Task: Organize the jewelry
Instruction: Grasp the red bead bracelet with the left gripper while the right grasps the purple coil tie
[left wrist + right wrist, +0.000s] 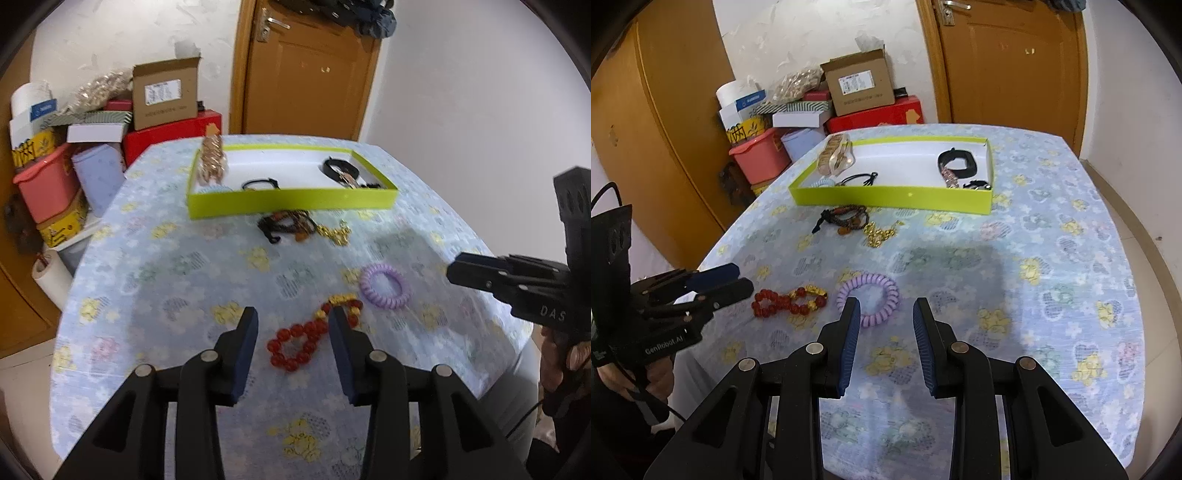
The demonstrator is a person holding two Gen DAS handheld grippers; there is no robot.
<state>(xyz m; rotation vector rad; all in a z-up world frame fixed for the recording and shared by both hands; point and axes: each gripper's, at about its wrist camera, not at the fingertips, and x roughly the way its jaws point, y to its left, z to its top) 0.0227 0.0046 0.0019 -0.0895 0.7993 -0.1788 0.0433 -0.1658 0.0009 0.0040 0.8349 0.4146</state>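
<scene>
A red bead bracelet [295, 341] with gold beads lies on the flowered tablecloth, and my left gripper [293, 314] stands open over it, a finger on either side, pads apart from the beads. Right of it lies a purple coil hair tie [386, 286]. My right gripper [886, 304] is open just in front of the hair tie [871, 299], its left fingertip overlapping the coil in the view, nothing between the pads. A lime-green tray [291, 201] at the far side holds a black band [341, 170] and other pieces. The red bracelet [786, 301] also lies beside the left gripper [744, 278].
Dark cord bracelets [286, 225] and a gold chain [338, 232] lie in front of the tray. A gold link bracelet [212, 162] drapes over the tray's left rim. Stacked boxes [162, 96] stand behind the table on the left, a wooden door [306, 74] behind.
</scene>
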